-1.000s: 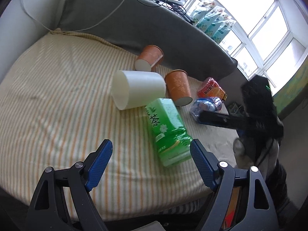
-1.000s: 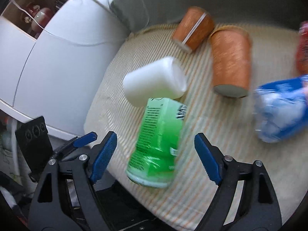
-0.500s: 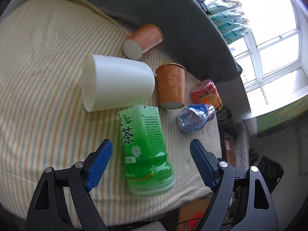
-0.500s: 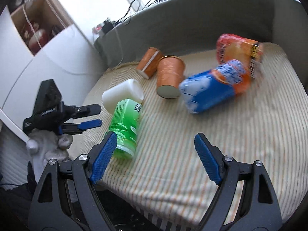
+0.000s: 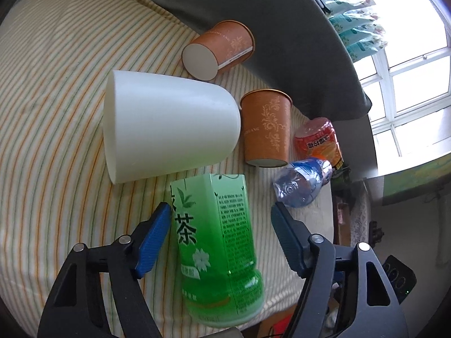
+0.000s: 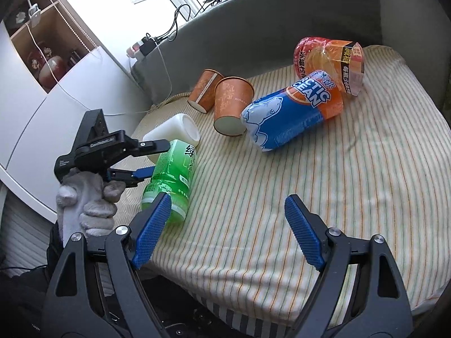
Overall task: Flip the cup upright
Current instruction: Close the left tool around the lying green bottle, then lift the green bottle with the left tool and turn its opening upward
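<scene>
A white cup [image 5: 169, 125] lies on its side on the striped cushion [image 5: 50, 90], mouth to the left; it also shows in the right wrist view [image 6: 174, 131]. Two orange paper cups lie on their sides behind it, one near the backrest [image 5: 218, 50] and one to the right [image 5: 266, 129]. My left gripper [image 5: 221, 225] is open, its jaws on either side of a lying green tea bottle [image 5: 217, 242], just short of the white cup. My right gripper [image 6: 225, 225] is open and empty above the cushion's front.
A blue and orange bottle [image 6: 293, 115] and a red-orange bottle [image 6: 329, 59] lie at the right of the cups. A grey backrest [image 5: 253, 8] runs behind. White cabinets [image 6: 42, 93] stand at the cushion's left end.
My left gripper has moved forward and down, so the green bottle now lies between its jaws. My right gripper has pulled back and away from the bottles.
</scene>
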Demonstrator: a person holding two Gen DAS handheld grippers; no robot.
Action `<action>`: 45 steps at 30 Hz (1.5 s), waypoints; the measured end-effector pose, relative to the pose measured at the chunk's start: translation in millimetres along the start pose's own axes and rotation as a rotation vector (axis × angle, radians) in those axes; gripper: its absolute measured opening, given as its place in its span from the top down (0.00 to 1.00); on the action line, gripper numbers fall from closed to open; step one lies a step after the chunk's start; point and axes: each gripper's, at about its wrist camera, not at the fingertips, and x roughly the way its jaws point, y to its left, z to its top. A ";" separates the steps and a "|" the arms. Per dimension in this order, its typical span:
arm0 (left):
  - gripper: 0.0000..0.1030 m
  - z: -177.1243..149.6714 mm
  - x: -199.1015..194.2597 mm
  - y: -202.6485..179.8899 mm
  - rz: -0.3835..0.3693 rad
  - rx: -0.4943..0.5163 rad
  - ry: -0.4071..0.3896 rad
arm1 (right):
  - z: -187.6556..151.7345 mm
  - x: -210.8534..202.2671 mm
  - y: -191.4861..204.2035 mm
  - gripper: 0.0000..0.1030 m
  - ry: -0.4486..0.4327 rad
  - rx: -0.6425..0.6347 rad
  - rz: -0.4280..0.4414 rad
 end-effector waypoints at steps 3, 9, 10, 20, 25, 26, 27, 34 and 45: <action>0.35 1.9 4.0 0.8 0.005 0.001 0.006 | 0.0 0.3 -2.9 0.17 -0.002 0.007 -0.004; 0.42 4.8 12.5 4.0 0.024 0.003 0.014 | -0.8 -0.9 -8.4 0.17 -0.008 0.023 -0.017; 0.42 4.7 13.2 5.0 0.023 0.005 0.018 | -0.8 -1.3 -9.5 0.17 -0.011 0.027 -0.018; 0.46 -3.7 -0.2 -12.5 0.043 0.086 -0.050 | -1.7 -8.6 -18.9 0.17 -0.035 0.063 -0.030; 0.46 -9.6 -11.3 -30.3 0.075 0.170 -0.128 | -1.1 -11.5 -19.9 0.17 -0.045 0.062 -0.031; 0.46 -10.4 -12.9 -34.2 0.081 0.189 -0.142 | -1.1 -11.6 -19.8 0.17 -0.045 0.062 -0.031; 0.46 -11.8 -15.1 -38.0 0.088 0.209 -0.158 | -1.3 -11.6 -19.7 0.17 -0.045 0.061 -0.030; 0.47 -20.8 -19.2 -61.4 0.133 0.317 -0.235 | -2.7 -11.8 -19.9 0.17 -0.048 0.060 -0.034; 0.47 -37.4 -16.2 -87.8 0.205 0.457 -0.315 | -5.4 -22.0 -7.6 0.17 -0.090 -0.003 -0.103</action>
